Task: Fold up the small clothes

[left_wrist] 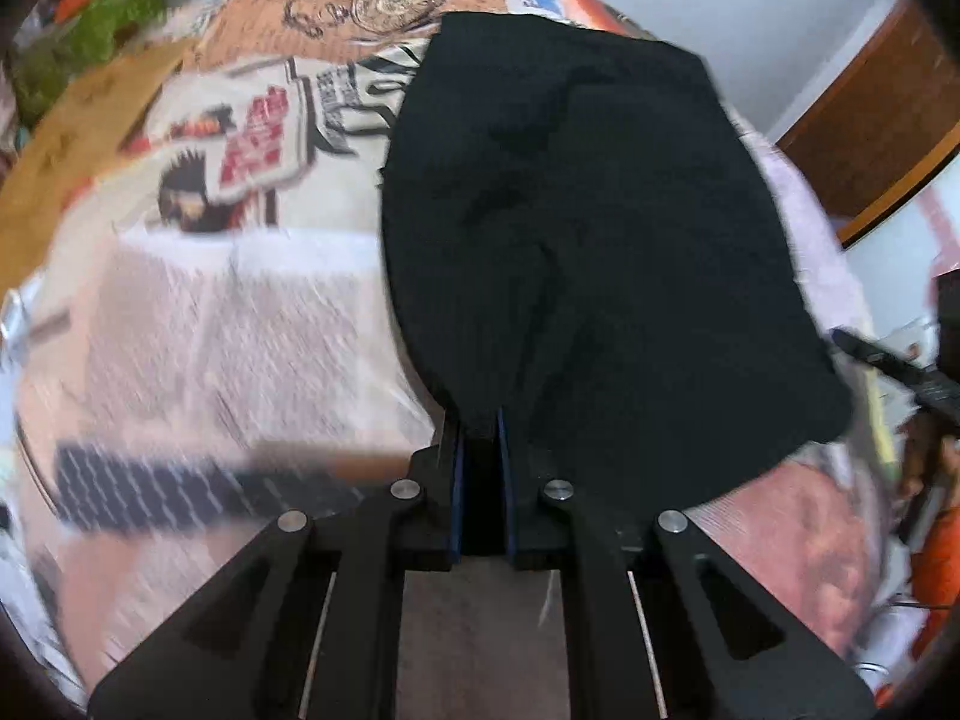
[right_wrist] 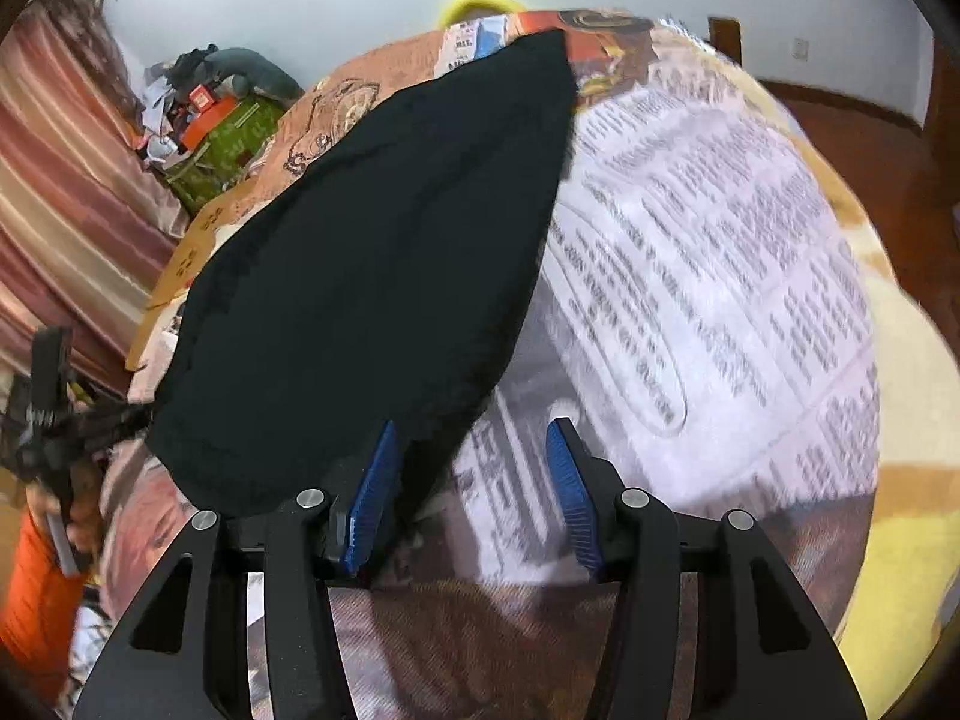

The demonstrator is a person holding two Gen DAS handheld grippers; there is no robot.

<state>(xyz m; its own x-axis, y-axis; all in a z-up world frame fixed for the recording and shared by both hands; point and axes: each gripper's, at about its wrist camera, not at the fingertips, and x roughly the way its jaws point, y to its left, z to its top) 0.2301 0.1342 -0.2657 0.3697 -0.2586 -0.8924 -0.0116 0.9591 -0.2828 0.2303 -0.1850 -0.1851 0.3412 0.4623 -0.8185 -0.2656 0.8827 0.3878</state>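
Note:
A small black garment (left_wrist: 576, 228) lies spread on a table covered with newspaper (left_wrist: 240, 324). My left gripper (left_wrist: 480, 420) is shut on the garment's near edge; black cloth sits between its blue pads. In the right wrist view the same garment (right_wrist: 372, 276) stretches from the near left to the far edge. My right gripper (right_wrist: 474, 468) is open, its jaws wide apart. The garment's near right edge lies over the left blue pad (right_wrist: 375, 492), and nothing is held. The left gripper (right_wrist: 54, 414) shows at the far left of this view.
Newspaper (right_wrist: 708, 276) covers the round table. A green box with clutter (right_wrist: 228, 138) stands beyond the table near striped curtains (right_wrist: 66, 192). A wooden door (left_wrist: 882, 114) is at the right. An orange sleeve (right_wrist: 36, 594) shows at the lower left.

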